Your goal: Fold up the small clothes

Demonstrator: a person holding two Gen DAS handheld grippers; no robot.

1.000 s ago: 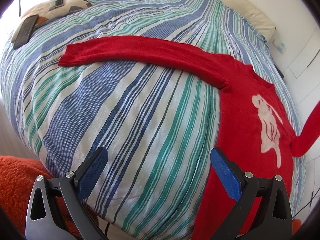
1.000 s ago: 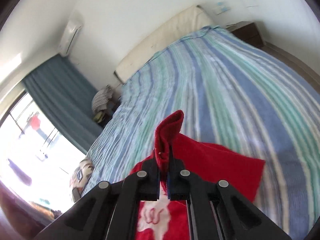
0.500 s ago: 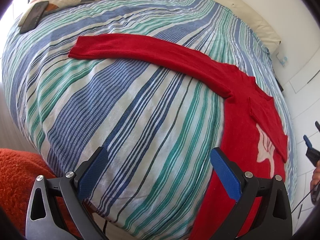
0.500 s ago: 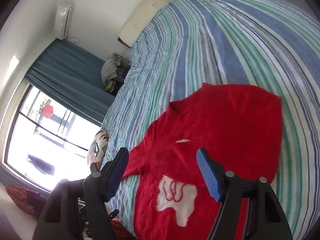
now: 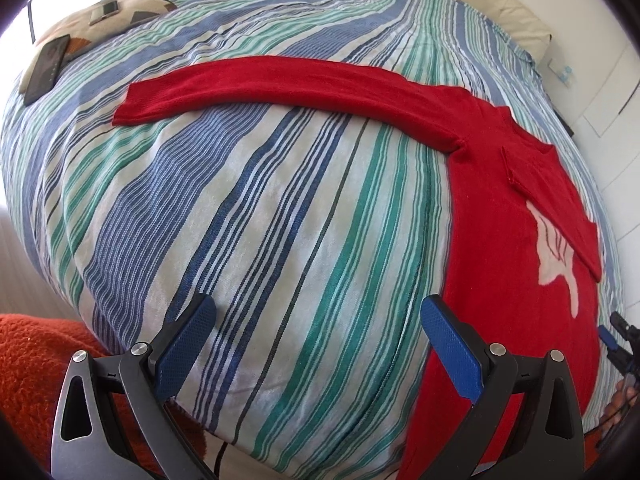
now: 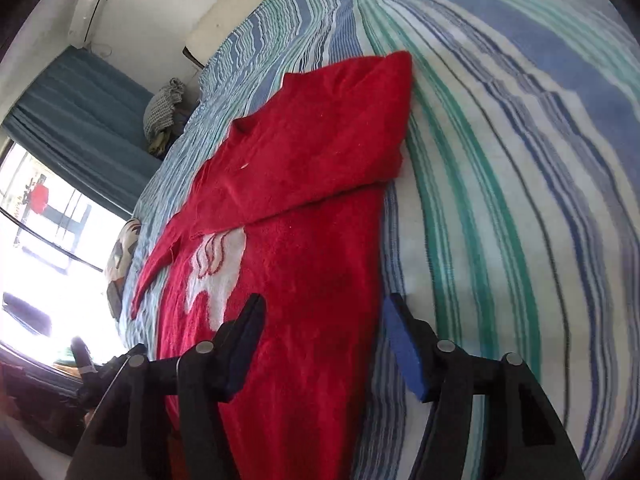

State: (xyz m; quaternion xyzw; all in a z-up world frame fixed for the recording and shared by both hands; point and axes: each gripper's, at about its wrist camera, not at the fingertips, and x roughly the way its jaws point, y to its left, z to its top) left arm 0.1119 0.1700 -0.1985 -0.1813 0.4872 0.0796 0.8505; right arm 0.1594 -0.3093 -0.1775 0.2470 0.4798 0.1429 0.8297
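A red sweater (image 5: 508, 240) with a white motif lies face up on the striped bedspread (image 5: 280, 220). Its left sleeve (image 5: 280, 88) stretches out flat across the bed. The right sleeve (image 6: 328, 140) is folded over the chest and covers the top of the motif. My left gripper (image 5: 318, 308) is open over bare bedspread near the bed's edge, its right finger beside the sweater's hem. My right gripper (image 6: 326, 304) hovers low over the sweater's (image 6: 312, 280) lower right side. Its jaws are closing and its pads press on nothing.
A patterned pillow (image 5: 108, 16) with a dark phone (image 5: 46, 68) lies at the far left corner. An orange fluffy blanket (image 5: 28, 380) hangs below the bed's near edge. A cream headboard (image 5: 516, 20), a blue curtain (image 6: 80, 108) and a bright window (image 6: 40, 260) border the bed.
My right gripper let go of the right sleeve, which now lies folded across the chest. That gripper opened and sank toward the sweater's lower body. The left gripper hardly moved.
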